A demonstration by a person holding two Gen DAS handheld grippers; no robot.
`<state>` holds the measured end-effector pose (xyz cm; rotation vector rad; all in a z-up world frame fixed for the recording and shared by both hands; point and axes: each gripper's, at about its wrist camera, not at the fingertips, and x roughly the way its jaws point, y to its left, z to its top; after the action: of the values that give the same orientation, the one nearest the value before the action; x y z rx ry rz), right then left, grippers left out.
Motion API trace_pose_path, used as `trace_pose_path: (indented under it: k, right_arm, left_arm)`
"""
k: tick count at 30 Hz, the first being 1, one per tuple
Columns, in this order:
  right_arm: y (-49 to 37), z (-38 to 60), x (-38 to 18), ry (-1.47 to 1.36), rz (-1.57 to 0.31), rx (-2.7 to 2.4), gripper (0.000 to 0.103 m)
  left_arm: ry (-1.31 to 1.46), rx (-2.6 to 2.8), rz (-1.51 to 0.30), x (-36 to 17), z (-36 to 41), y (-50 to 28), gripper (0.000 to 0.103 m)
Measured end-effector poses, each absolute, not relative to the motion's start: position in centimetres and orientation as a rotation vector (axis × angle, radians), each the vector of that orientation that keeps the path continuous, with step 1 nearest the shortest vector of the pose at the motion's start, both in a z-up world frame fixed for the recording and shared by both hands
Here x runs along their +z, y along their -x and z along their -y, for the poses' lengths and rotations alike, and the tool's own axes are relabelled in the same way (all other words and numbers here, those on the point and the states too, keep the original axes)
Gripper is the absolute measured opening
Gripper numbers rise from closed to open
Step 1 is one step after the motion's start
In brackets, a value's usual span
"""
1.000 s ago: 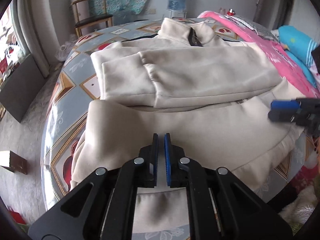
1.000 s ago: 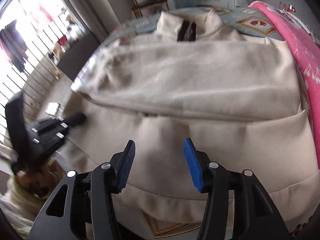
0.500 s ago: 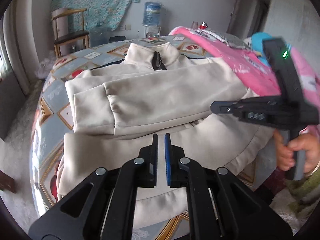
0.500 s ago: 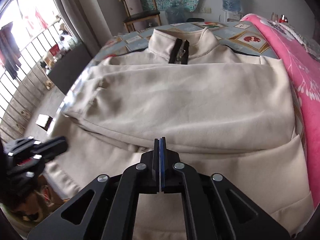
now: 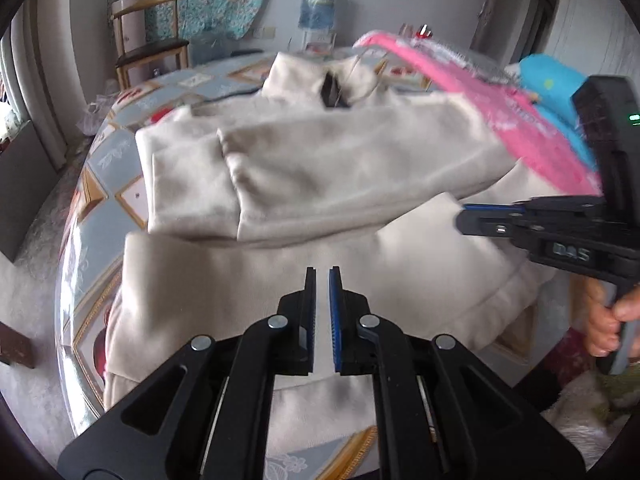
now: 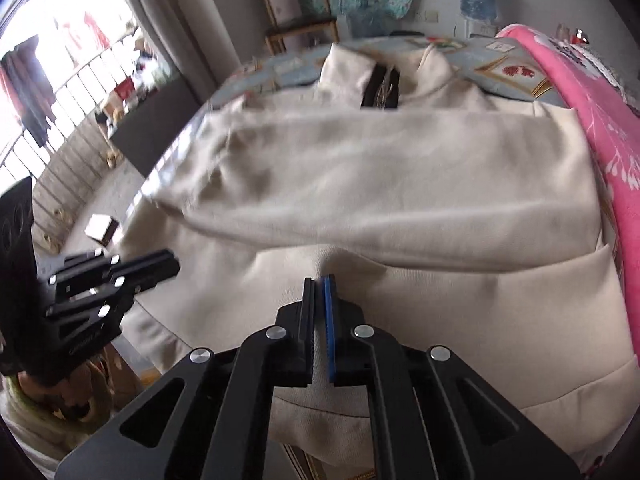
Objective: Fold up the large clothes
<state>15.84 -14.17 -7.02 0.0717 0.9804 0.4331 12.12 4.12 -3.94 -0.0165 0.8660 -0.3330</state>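
Note:
A cream zip-collar jacket (image 5: pixel 328 176) lies spread on the patterned round table (image 5: pixel 100 168), both sleeves folded across its chest, its hem toward me. It also fills the right wrist view (image 6: pixel 400 192). My left gripper (image 5: pixel 322 276) hovers above the hem part, its jaws nearly shut with a thin gap and nothing between them. My right gripper (image 6: pixel 319 284) is shut and empty above the lower body of the jacket; it also shows at the right of the left wrist view (image 5: pixel 468 216). The left gripper shows at the left of the right wrist view (image 6: pixel 168 266).
A pink patterned blanket (image 5: pixel 480 108) and a blue cushion (image 5: pixel 556 80) lie at the table's right side, touching the jacket. A wooden chair (image 5: pixel 148 40) and a water dispenser (image 5: pixel 318 8) stand by the far wall. A window with railings (image 6: pixel 60 92) is at the left.
The right gripper closed from wide open a second ago and now hangs lower over the jacket. Both grippers lifted, then came back toward the hem. The jacket has not moved.

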Motion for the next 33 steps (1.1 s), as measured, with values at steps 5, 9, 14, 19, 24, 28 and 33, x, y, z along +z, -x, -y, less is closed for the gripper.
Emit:
trace_pose_path:
  k: [5,9,14,19,24,28,33]
  right_arm:
    - [-17.8,14.7,-8.7,-0.156,-0.995,0.433,0.003]
    - [-18.0,14.0,-9.6,-0.132,-0.992,0.417,0.003]
    - [-18.0,14.2,-9.8,-0.147,-0.988,0.419,0.003]
    - [-16.3,17.5,-8.1,-0.196,-0.985,0.41,0.007]
    - [-14.8,23.7,-8.0,-0.122,-0.991,0.185,0.014]
    - [-16.2,28.5,-9.7,-0.22,-0.996,0.098,0.006]
    - [-14.6,29.8,-6.6,-0.226,-0.936,0.074,0.013]
  left_arm:
    - [0.057,-0.484,-0.843,-2.4,-2.0,-12.5,0.007]
    - [-0.055,-0.526,-0.901,-4.1,1.7,-12.9,0.008]
    - [-0.085,-0.509,-0.95,-6.9,2.9,-13.3,0.007]
    - [-0.054,-0.504,-0.96,-7.1,2.3,-13.4,0.006]
    - [-0.06,-0.495,-0.958,-7.1,2.3,-13.7,0.006]
    - [-0.051,-0.495,-0.958,-7.0,2.3,-13.7,0.005]
    - [-0.053,-0.488,-0.966,-6.9,2.3,-13.6,0.005]
